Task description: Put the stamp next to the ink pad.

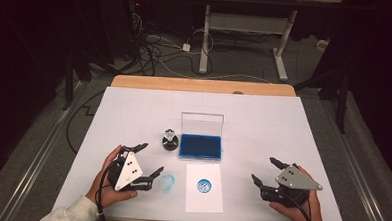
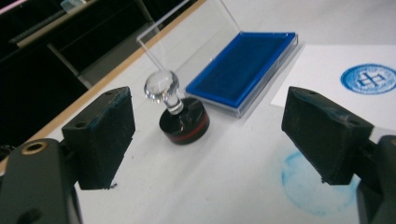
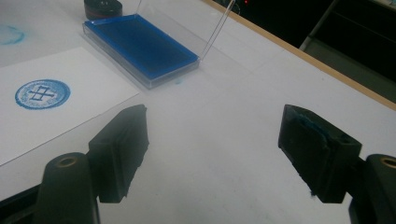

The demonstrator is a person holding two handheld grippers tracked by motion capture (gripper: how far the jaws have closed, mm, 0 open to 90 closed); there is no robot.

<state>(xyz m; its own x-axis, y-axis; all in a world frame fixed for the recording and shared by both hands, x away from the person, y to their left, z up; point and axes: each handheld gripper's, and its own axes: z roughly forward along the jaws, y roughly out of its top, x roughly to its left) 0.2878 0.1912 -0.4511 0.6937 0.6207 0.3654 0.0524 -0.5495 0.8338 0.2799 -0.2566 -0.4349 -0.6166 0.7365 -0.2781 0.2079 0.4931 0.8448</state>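
While apart, stamp (image 2: 180,112) ahead of left claw (image 2: 208,135).

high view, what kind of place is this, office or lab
Most likely a lab or recording workspace: a white-covered table holding a stamp and a blue ink pad, loose cables across the floor, and dark surroundings.

Both hands rest low at the near edge; the left gripper (image 1: 150,161) and the right gripper (image 1: 264,169) each hold their 2 jaws wide apart, gripping nothing.

A lab – dark curtains (image 1: 32,43), floor cables (image 1: 156,48), adjustable desk frame (image 1: 247,27).
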